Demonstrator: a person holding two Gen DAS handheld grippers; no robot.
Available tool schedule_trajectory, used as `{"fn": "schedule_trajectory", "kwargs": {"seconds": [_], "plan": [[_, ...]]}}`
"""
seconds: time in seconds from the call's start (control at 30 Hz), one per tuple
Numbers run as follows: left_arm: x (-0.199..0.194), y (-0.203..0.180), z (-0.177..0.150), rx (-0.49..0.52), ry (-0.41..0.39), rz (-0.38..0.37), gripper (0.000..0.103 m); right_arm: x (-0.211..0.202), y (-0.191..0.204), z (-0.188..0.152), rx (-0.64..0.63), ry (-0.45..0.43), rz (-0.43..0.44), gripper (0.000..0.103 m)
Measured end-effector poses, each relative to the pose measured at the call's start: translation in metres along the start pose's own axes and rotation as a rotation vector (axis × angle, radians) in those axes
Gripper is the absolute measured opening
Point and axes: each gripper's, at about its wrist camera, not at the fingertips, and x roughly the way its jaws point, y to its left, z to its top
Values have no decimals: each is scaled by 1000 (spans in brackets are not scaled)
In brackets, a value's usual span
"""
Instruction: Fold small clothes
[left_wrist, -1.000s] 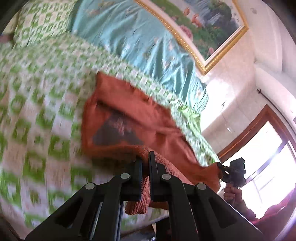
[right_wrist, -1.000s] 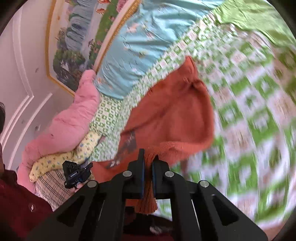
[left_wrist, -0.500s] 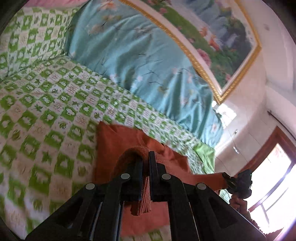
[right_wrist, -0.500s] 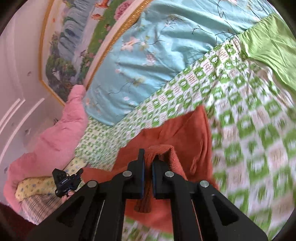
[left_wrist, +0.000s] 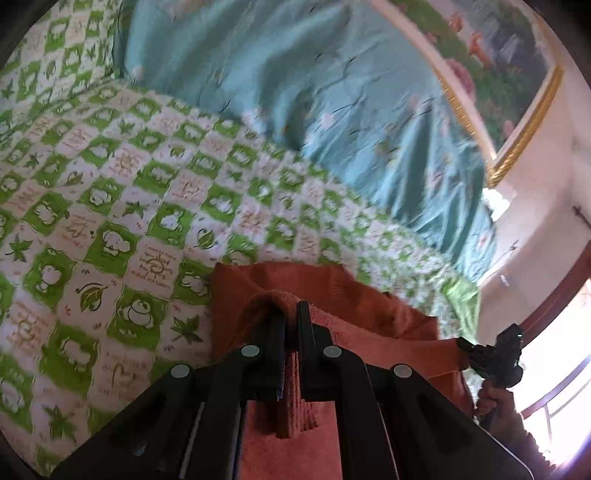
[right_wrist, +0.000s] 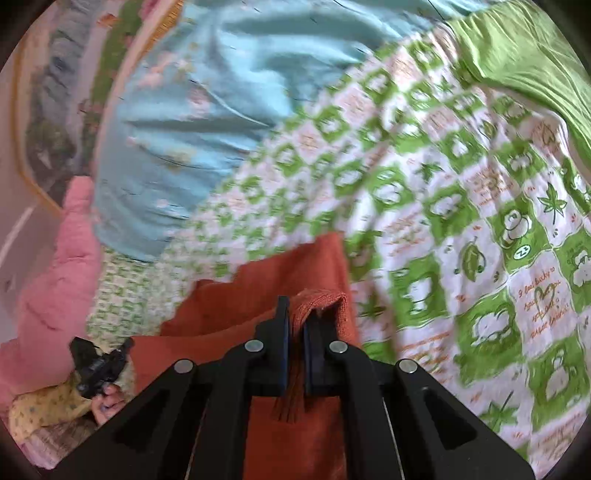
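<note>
A rust-orange knit garment (left_wrist: 373, 325) lies on a green-and-white checked bed cover (left_wrist: 110, 206). My left gripper (left_wrist: 291, 314) is shut on a bunched edge of the garment, low over the bed. My right gripper (right_wrist: 295, 310) is shut on another edge of the same garment (right_wrist: 273, 288). The cloth is stretched between the two grippers. The right gripper shows at the right of the left wrist view (left_wrist: 495, 358), and the left gripper shows at the lower left of the right wrist view (right_wrist: 98, 363). The part of the garment under the fingers is hidden.
A teal flowered blanket (left_wrist: 332, 96) lies along the back of the bed under a gold-framed painting (left_wrist: 509, 74). A pink quilt (right_wrist: 55, 295) and yellow cloth (right_wrist: 44, 410) sit at the left. A plain green sheet (right_wrist: 524, 55) lies at the right. A window (left_wrist: 561, 369) is beside the bed.
Both grippers have carried the held garment edges forward across the bed, folding the garment over on itself. The dark print that showed earlier is hidden now. Both stay shut.
</note>
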Motion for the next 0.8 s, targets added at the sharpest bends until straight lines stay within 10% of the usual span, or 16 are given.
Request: {"fn": "schedule_trajectory", "kwargs": {"seconds": [0.23, 0.5, 0.7, 0.8], "plan": [[35, 18, -9, -38, 118, 75, 15, 18, -10, -6, -3, 14, -124, 8], [-9, -23, -53, 25, 196, -54, 28, -39, 21, -31, -74, -105, -162, 24], [30, -75, -89, 191, 357, -8, 30, 22, 97, -78, -367, 257, 16, 26], [50, -78, -83, 248, 374, 42, 26, 54, 116, -90, -524, 369, -62, 26]]}}
